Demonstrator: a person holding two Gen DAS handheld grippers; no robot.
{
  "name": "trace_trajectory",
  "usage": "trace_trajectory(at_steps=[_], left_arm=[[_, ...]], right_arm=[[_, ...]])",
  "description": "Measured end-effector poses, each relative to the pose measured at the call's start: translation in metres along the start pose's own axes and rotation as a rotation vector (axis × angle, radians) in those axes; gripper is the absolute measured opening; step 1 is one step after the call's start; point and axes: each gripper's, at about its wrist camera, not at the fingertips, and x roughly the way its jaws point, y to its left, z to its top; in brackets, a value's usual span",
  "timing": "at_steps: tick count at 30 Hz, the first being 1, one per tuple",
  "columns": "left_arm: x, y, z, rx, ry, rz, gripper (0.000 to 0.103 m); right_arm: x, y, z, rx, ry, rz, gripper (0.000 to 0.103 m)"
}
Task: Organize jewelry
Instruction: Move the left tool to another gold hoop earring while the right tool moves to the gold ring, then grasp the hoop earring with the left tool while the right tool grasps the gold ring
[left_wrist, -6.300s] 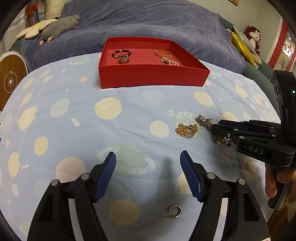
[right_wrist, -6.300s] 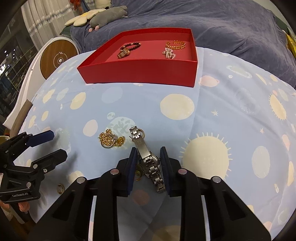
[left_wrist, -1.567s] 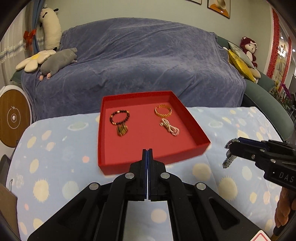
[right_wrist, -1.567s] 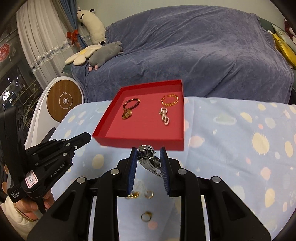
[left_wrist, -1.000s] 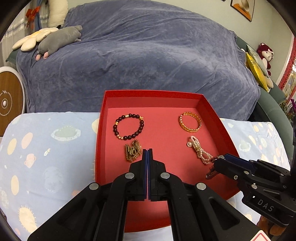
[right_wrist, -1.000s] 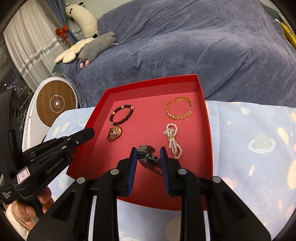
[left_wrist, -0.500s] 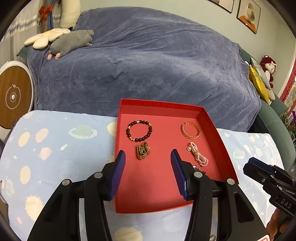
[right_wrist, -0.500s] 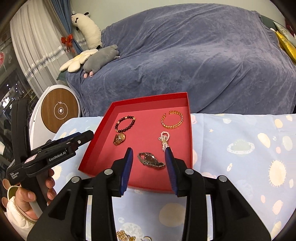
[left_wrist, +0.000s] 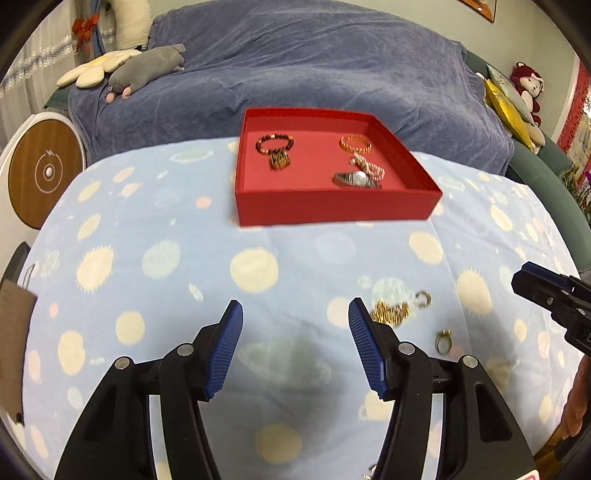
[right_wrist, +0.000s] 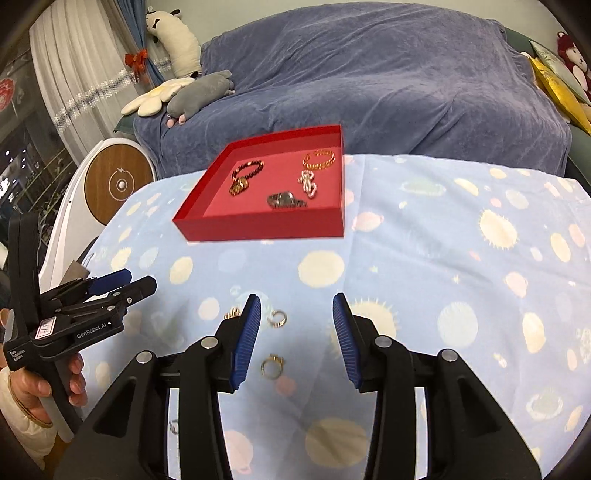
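Observation:
A red tray (left_wrist: 332, 212) (right_wrist: 258, 227) sits at the far side of the blue patterned cloth. In it lie a silver watch (left_wrist: 355, 179) (right_wrist: 286, 200), a dark bead bracelet (left_wrist: 275, 143), a gold bangle (left_wrist: 355, 143) and a pearl piece (left_wrist: 371, 168). On the cloth near me lie a gold chain (left_wrist: 389, 312) and two gold rings (right_wrist: 277, 318) (right_wrist: 272, 365). My left gripper (left_wrist: 294, 347) is open and empty, left of the chain. My right gripper (right_wrist: 295, 334) is open and empty, above the rings.
A sofa under a dark blue cover (left_wrist: 314, 66) stands behind the table, with plush toys (left_wrist: 147, 70) on it. A round wooden-faced object (left_wrist: 44, 173) stands at the left. The cloth drops off at the table's edges.
Both grippers have pulled back from the tray toward the near side of the table and lowered. The watch stays in the tray. The chain and rings have come into view.

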Motion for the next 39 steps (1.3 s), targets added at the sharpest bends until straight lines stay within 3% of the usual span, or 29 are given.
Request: trace_trajectory(at_steps=[7, 9, 16, 23, 25, 27, 32, 39], left_arm=[[-0.011, -0.023, -0.054, 0.050, 0.020, -0.035, 0.058], [-0.015, -0.030, -0.064, 0.080, 0.014, -0.028, 0.065], [-0.012, -0.041, -0.095, 0.101, 0.070, -0.068, 0.065], [-0.006, -0.038, -0.111, 0.116, 0.071, -0.030, 0.065], [-0.007, -0.039, -0.113, 0.127, 0.050, -0.019, 0.063], [-0.008, -0.040, -0.113, 0.139, 0.038, -0.030, 0.052], [-0.008, -0.042, -0.111, 0.142, 0.032, -0.067, 0.037], [-0.012, -0.045, -0.114, 0.125, 0.055, -0.136, 0.037]], right_arm=[[0.003, 0.012, -0.038, -0.041, 0.049, 0.015, 0.039], [0.006, 0.014, -0.044, -0.052, 0.061, 0.009, 0.039], [0.015, 0.017, -0.050, -0.058, 0.086, 0.012, 0.039], [0.020, 0.021, -0.054, -0.066, 0.110, 0.028, 0.039], [0.020, 0.023, -0.054, -0.071, 0.111, 0.030, 0.039], [0.021, 0.024, -0.054, -0.072, 0.112, 0.033, 0.039], [0.025, 0.024, -0.054, -0.071, 0.122, 0.032, 0.039], [0.027, 0.022, -0.052, -0.063, 0.124, 0.032, 0.039]])
